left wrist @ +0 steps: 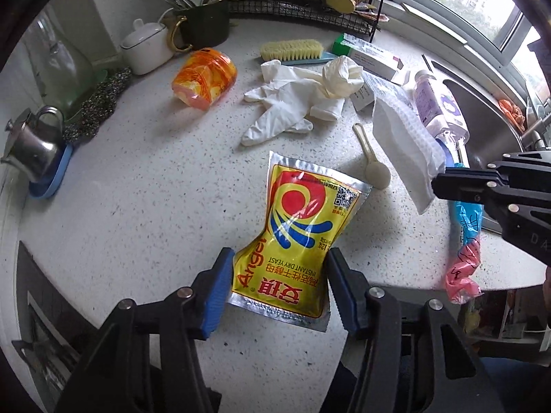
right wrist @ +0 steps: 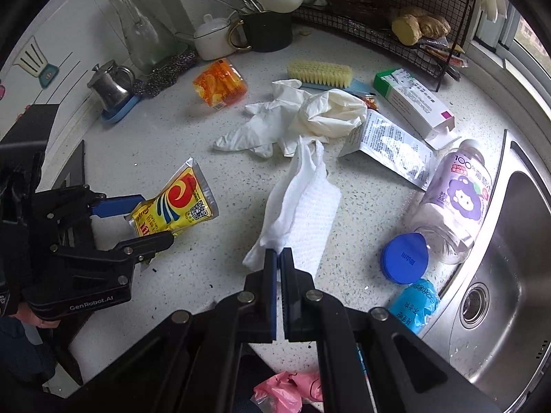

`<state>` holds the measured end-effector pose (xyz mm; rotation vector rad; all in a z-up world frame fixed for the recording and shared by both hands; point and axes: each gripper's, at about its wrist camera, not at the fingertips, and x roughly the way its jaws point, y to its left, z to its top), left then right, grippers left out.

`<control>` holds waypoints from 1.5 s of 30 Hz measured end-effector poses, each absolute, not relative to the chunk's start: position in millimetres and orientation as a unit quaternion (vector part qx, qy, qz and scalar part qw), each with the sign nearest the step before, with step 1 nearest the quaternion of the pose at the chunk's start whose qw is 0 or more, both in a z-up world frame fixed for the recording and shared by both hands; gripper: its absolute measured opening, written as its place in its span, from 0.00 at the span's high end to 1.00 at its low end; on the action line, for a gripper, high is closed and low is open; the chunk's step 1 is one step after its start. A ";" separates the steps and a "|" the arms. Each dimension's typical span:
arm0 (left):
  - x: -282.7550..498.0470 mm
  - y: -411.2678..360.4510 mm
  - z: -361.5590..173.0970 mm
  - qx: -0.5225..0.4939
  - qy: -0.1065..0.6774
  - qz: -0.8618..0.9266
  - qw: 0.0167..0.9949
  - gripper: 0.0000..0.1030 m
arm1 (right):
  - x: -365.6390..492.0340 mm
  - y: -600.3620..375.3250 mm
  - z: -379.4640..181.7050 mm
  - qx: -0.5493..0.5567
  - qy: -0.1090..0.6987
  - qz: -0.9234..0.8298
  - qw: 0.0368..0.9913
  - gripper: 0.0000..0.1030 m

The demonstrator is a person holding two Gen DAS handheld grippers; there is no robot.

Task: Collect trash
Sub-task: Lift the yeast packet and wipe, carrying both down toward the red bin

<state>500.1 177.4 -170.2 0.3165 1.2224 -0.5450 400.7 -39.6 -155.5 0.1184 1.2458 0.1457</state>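
2 claws gripping, yeast packet (left wrist: 296, 230), paper towel (right wrist: 299, 213)

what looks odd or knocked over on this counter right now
The clear plastic juice bottle with the purple label lies on its side at the edge of the steel sink, its round blue cap beside its mouth. The white-and-green carton box also lies flat with an end flap open.
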 end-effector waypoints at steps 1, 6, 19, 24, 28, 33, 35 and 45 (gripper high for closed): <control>493.8 180.9 -164.8 0.138 0.564 -0.242 0.778 0.49 | 398.8 -36.4 -152.1 0.050 0.581 0.080 0.808 0.98; 456.6 197.8 -139.5 0.101 0.560 -0.169 0.805 0.49 | 383.6 -23.4 -137.1 0.011 0.566 0.143 0.812 0.98; 336.8 195.2 -110.0 -0.002 0.543 0.003 0.840 0.49 | 311.8 -23.9 -115.6 -0.057 0.529 0.328 0.780 0.98; 287.3 186.6 -121.5 -0.043 0.554 0.045 0.830 0.49 | 286.1 -23.7 -122.9 -0.086 0.534 0.374 0.753 0.98; 257.6 184.9 -137.5 -0.058 0.570 0.073 0.816 0.49 | 271.1 -20.0 -137.5 -0.095 0.547 0.398 0.730 0.98; 232.5 182.4 -161.9 -0.067 0.585 0.079 0.804 0.49 | 244.2 -9.4 -167.1 -0.101 0.573 0.412 0.701 0.98; 222.9 182.1 -174.6 -0.068 0.590 0.082 0.801 0.49 | 237.3 -4.8 -181.4 -0.104 0.583 0.409 0.695 0.98; 203.9 189.8 -291.4 -0.075 0.615 0.079 0.781 0.49 | 222.5 11.6 -276.1 -0.109 0.615 0.361 0.693 0.98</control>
